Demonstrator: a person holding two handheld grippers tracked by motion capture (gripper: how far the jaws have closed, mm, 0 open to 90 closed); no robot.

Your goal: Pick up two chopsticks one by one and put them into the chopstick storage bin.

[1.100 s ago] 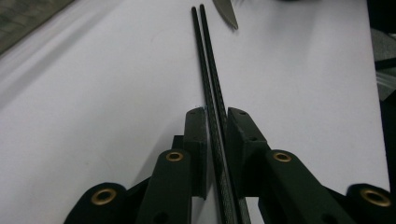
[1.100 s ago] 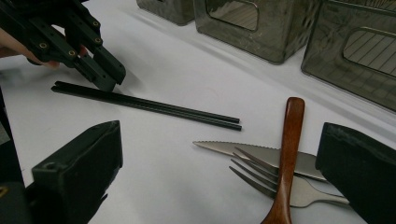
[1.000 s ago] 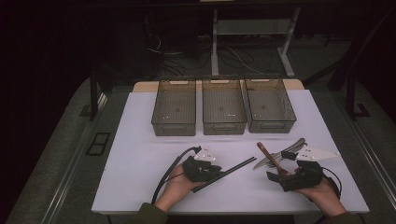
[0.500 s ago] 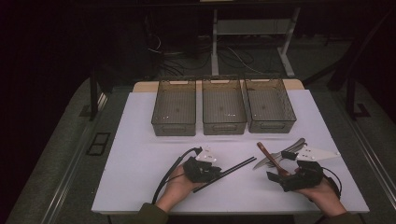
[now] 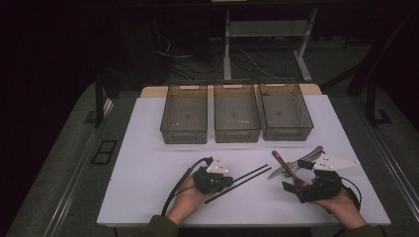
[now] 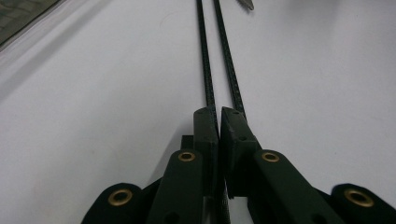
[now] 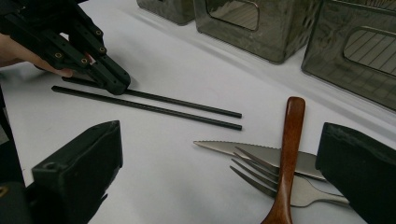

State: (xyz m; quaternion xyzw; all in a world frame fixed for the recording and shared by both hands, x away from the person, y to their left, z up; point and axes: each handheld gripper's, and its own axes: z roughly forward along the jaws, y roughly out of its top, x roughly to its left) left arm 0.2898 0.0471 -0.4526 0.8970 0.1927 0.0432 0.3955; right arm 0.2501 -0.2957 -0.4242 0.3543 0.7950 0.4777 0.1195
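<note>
Two black chopsticks [image 5: 249, 176] lie side by side on the white table top [image 5: 148, 168]. My left gripper [image 5: 228, 180] rests on them. In the left gripper view its jaws [image 6: 218, 114] have just been closing and stand shut on one chopstick [image 6: 207, 70], while the other chopstick [image 6: 229, 65] runs alongside. My right gripper [image 5: 295, 177] stands open on the right. In the right gripper view [image 7: 224, 144] its wide jaws flank a wooden spoon [image 7: 289, 154], a fork [image 7: 275, 179] and a serrated knife [image 7: 233, 148].
Three see-through grey bins [image 5: 184, 136] [image 5: 236, 134] [image 5: 287, 132] stand in a row at the back of the table, with nothing in them. A person's hands [image 5: 185, 202] hold both grippers near the front edge. Beyond the table there are desk legs and cables on a dark floor.
</note>
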